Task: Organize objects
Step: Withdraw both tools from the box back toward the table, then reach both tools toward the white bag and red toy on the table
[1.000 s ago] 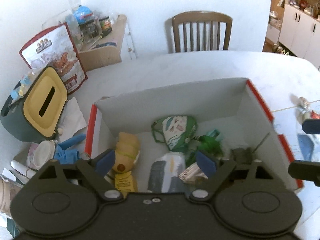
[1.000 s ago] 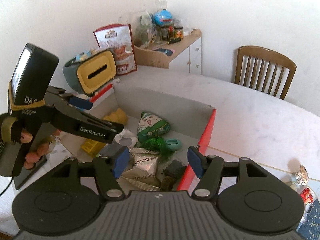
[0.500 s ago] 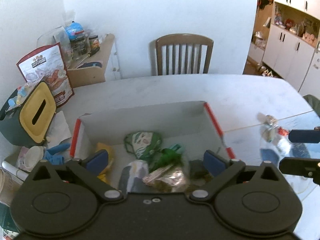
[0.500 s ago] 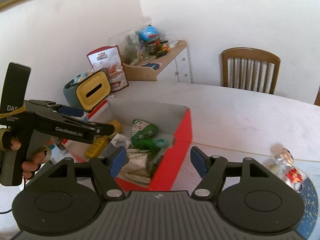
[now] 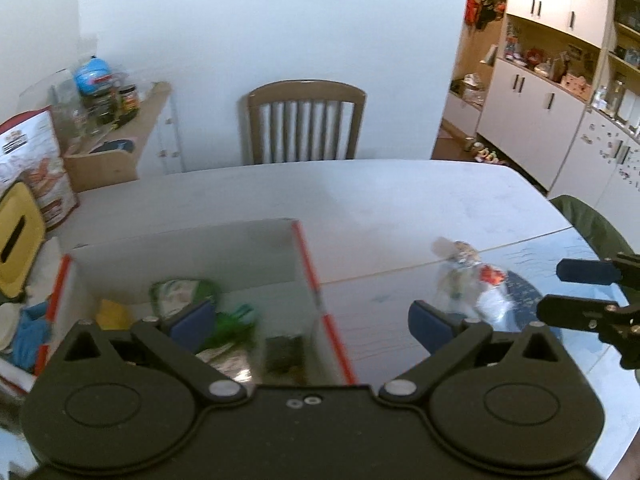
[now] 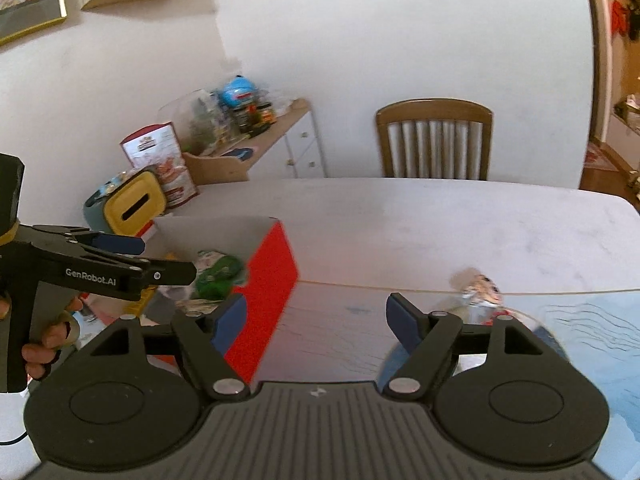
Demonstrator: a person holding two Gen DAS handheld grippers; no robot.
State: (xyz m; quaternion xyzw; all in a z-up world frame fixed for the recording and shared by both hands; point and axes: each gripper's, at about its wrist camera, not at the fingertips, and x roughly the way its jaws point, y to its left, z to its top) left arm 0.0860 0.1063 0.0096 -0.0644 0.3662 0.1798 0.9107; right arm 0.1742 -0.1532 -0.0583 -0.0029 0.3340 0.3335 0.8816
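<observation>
An open cardboard box [image 5: 188, 244] with red outer sides [image 6: 268, 280] sits on the white table, holding a green pouch [image 5: 184, 294], a yellow toy [image 5: 112, 314], green plastic and packets. A small clear bag of trinkets [image 5: 472, 280] [image 6: 480, 292] lies on the table to the box's right. My left gripper [image 5: 312, 320] is open and empty, straddling the box's right wall. The right gripper [image 6: 316, 320] is open and empty between the box and the trinket bag. Each gripper shows in the other's view: the right gripper [image 5: 580, 292] at the right edge, the left gripper [image 6: 120, 256] over the box.
A yellow-topped bin [image 6: 132, 208] and a snack bag [image 6: 160, 160] stand left of the box. Blue gloves [image 5: 28, 332] lie beside it. A wooden chair [image 5: 306, 120] is behind the table. A blue patterned mat [image 6: 592, 320] covers the table's right end.
Both grippers have pulled back and swung right, away from inside the box. The trinket bag has come into nearer view. Both jaws stay open.
</observation>
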